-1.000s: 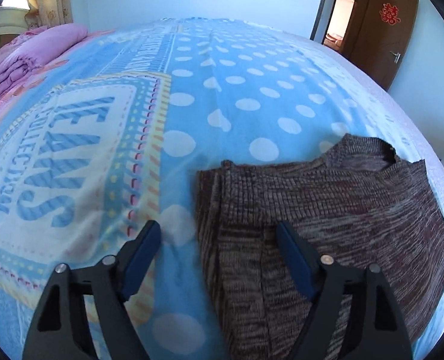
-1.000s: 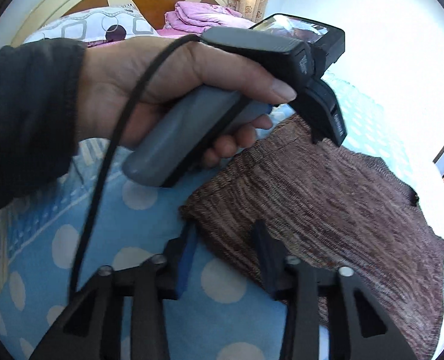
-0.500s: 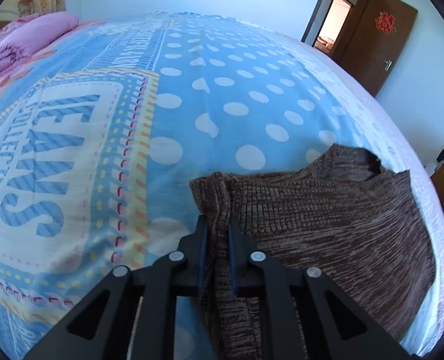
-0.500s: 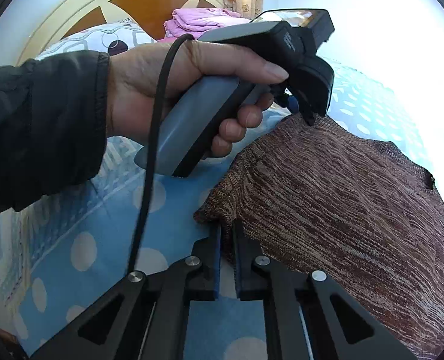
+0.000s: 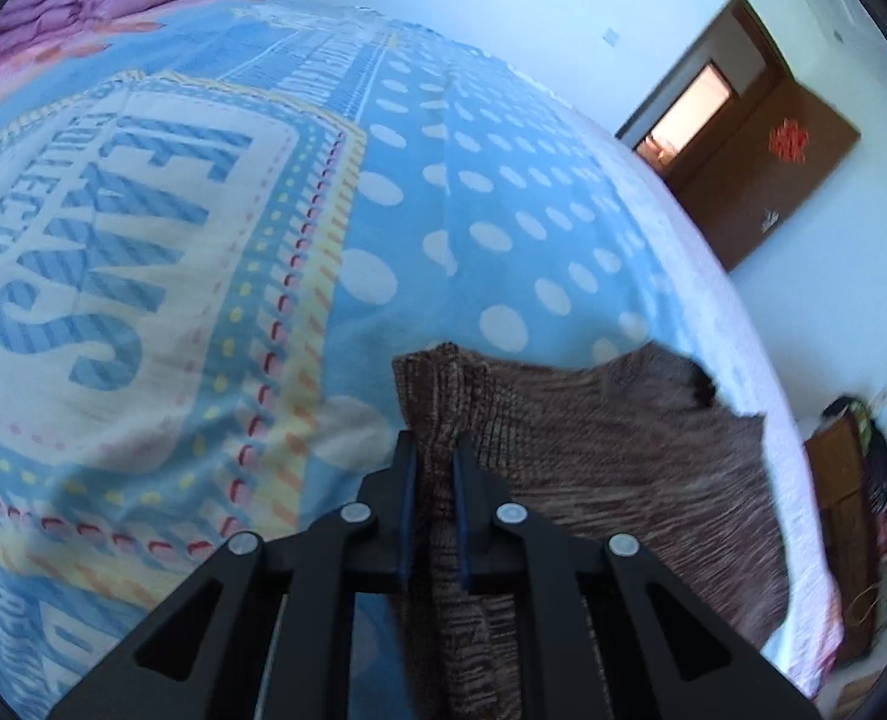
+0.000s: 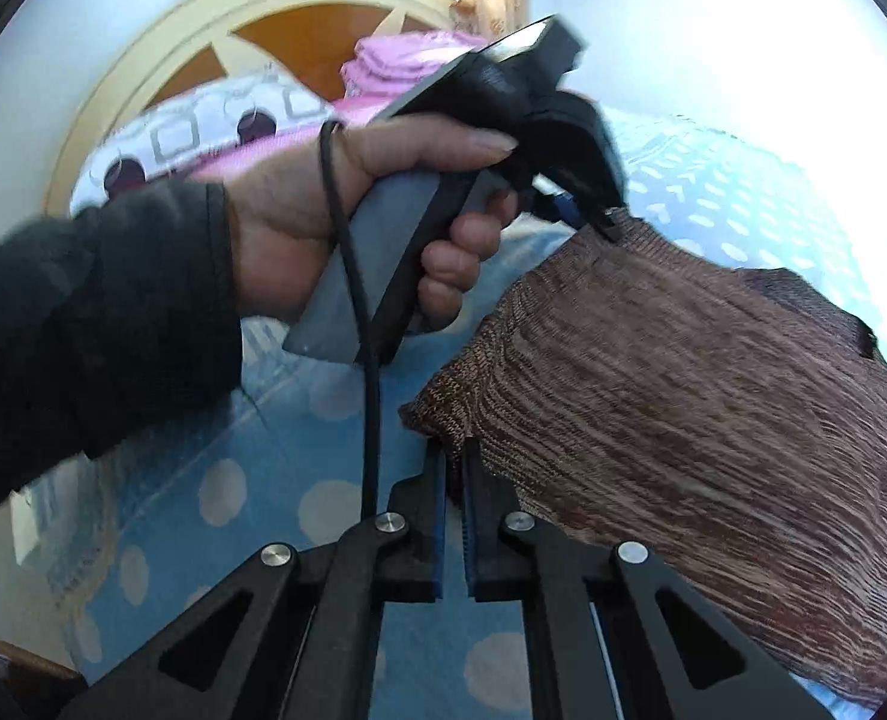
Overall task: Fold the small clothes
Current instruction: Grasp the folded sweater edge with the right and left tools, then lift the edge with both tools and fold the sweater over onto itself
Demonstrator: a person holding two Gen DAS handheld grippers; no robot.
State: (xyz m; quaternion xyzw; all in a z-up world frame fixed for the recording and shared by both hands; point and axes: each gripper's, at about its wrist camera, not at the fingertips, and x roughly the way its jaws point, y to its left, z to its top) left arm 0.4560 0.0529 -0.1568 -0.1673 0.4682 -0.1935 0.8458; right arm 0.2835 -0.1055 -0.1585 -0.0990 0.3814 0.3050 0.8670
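We lose brown knit sweater (image 5: 593, 450) lower part behind left gripper (image 5: 433, 480) arms and bottom edge. Fabric pinched between fingers (image 5: 406, 498) hides how deep it goes. Door (image 5: 761, 180) and clutter by wooden cabinet (image 5: 845, 480) smeared by motion; we can't name items. In right wrist view, sweater runs off right edge; left gripper fingertips hidden in knit. Sleeve (image 6: 83, 312) cut by left edge. Headboard (image 6: 161, 72) partly hidden behind hand (image 6: 347, 210).
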